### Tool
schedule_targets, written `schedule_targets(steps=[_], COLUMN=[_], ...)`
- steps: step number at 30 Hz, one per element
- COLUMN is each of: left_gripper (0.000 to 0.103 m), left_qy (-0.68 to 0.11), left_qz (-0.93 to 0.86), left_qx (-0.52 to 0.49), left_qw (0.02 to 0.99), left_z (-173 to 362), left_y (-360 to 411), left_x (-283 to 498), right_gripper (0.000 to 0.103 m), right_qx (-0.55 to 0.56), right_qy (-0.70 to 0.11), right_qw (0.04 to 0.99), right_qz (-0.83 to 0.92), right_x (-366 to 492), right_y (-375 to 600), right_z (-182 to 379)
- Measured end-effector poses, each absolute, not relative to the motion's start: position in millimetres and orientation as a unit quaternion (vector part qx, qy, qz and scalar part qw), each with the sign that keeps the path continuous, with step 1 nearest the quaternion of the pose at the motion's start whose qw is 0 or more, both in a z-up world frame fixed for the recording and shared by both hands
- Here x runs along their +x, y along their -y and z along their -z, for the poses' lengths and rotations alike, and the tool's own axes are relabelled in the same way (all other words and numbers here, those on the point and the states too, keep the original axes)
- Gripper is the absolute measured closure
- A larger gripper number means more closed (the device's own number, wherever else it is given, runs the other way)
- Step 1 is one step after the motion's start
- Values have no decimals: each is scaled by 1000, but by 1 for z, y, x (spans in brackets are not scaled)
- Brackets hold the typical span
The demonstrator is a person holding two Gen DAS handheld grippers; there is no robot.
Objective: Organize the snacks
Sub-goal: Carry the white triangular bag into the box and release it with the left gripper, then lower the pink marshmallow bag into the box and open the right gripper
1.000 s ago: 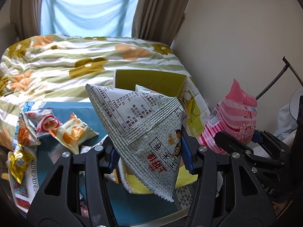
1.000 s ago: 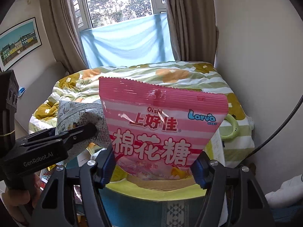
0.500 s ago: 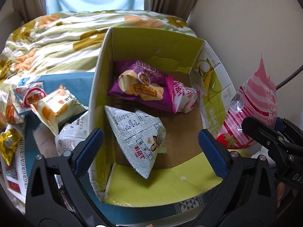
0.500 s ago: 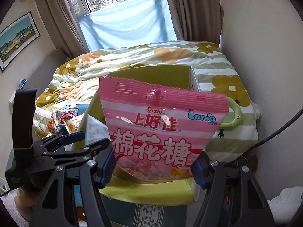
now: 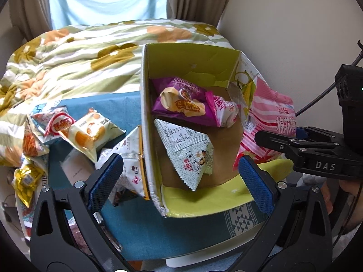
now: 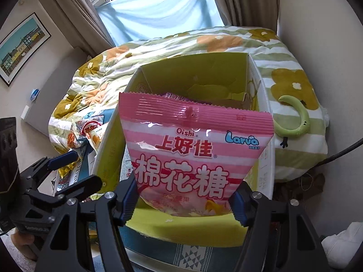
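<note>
An open cardboard box with green flaps stands on the blue cloth. In it lie a grey-green triangular snack bag, a purple bag and a small pink bag. My left gripper is open and empty above the box's near edge. My right gripper is shut on a pink striped marshmallow bag and holds it upright over the box's near right side; the bag also shows in the left wrist view.
Several loose snack packets lie on the blue cloth left of the box. A floral quilt covers the bed behind. A green curved toy lies on the quilt at right. A wall stands to the right.
My left gripper opened and let the triangular bag drop into the box, then drew back a little. My right gripper moved the pink bag closer over the box.
</note>
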State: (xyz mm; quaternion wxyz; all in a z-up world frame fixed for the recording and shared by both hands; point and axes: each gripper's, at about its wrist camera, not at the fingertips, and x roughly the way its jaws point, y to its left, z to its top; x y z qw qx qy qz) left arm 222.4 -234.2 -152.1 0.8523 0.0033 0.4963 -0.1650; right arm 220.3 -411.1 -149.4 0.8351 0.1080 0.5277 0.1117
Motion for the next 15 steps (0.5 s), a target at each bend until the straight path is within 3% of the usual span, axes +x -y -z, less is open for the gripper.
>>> schedule_targets(steps=[9,10,12,15], left_gripper=[2,2,2,2], left_qy=[-505,-506,-507,-510], left_qz=[173,175,181,189], left_qx=[13,12,12,16], left_qw=[845,845,843,839], left_z=[162,163,166,171], left_y=[222,221,219,217], left_x=[232,233,235,238], right_gripper=[35,31,3,0], right_qx=[104,100,98,107], right_qy=[-561,-563,-556,-540], right_qw=[816,817,823,833], right_qz=[-90,-82,-64,-50], right_x=[233,233,231,225], right_y=[397,397,398,399], right_z=[175,177,178,176])
